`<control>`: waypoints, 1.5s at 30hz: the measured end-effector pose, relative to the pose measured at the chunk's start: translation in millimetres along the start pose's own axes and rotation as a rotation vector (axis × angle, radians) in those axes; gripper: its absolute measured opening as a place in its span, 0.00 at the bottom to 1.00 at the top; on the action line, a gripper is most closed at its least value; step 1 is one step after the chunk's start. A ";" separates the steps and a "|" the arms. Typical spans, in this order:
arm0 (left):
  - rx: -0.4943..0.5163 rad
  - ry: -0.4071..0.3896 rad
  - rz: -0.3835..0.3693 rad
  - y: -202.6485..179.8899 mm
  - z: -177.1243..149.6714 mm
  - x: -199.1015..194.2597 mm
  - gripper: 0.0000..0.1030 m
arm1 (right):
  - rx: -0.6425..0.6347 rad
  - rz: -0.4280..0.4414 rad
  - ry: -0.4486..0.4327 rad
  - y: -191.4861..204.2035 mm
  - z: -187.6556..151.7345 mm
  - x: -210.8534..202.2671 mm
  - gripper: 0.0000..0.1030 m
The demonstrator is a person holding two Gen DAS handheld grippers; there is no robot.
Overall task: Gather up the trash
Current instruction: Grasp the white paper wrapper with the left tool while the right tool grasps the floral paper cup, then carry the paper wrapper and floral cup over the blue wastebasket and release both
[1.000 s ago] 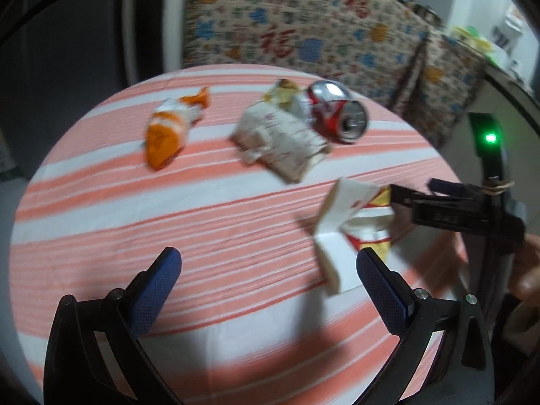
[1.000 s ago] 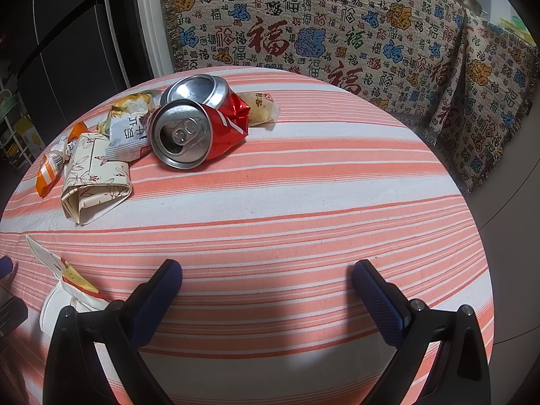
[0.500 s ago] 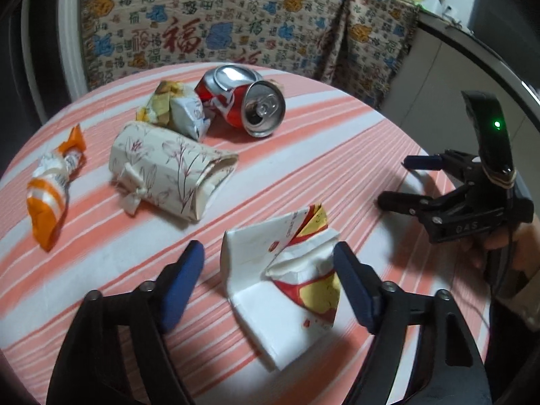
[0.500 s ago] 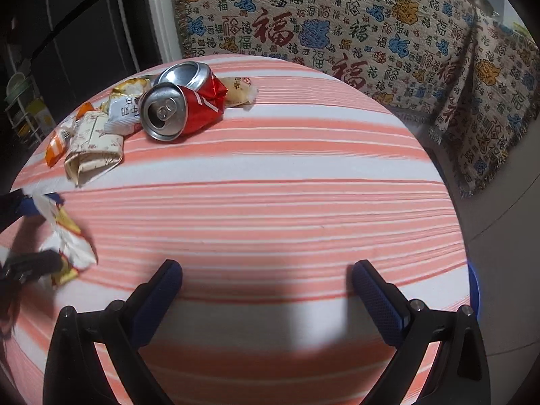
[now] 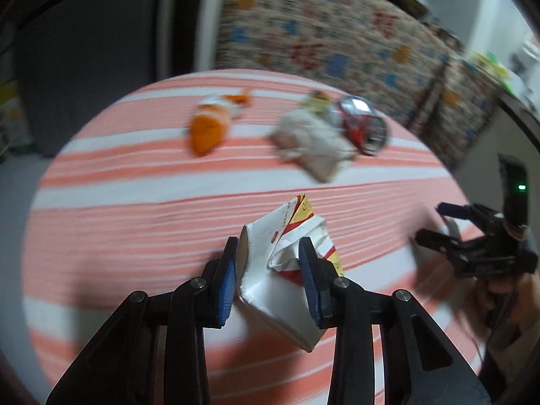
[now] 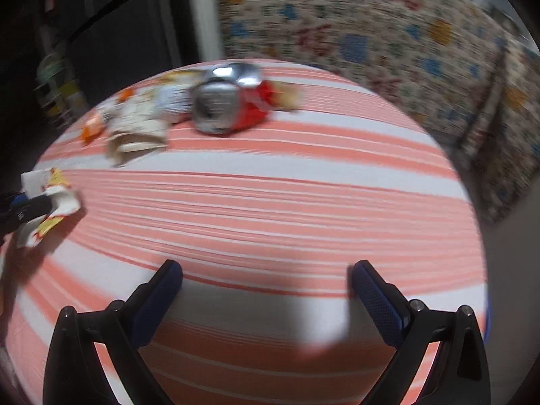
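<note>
Left fingers have just closed, clamping crumpled carton; right fingers apart; crushed can beyond.

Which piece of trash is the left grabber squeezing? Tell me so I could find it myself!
Look at the round table with the orange-and-white striped cloth. At its near edge, apart from the pile by the crushed red can, the left gripper has just been closing on a flattened white carton. Only this one has a red-and-yellow print and sits between blue pads.
</note>
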State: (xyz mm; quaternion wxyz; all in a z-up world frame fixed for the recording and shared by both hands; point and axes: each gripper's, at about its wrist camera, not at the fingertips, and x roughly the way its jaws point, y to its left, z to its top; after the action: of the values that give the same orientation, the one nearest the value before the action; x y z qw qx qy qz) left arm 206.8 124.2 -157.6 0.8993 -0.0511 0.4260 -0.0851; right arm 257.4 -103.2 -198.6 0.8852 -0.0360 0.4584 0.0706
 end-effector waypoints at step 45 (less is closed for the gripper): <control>0.168 0.052 -0.242 -234.0 4.2 21.0 0.34 | 0.266 0.039 -0.145 -118.9 -53.2 -101.8 0.64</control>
State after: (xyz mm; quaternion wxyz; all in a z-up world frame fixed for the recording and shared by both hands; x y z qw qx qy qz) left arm 197.5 -109.2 -132.5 0.8723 -0.0245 0.4311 -0.2296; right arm 175.3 -236.9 -146.2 0.9114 0.0954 0.3993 0.0289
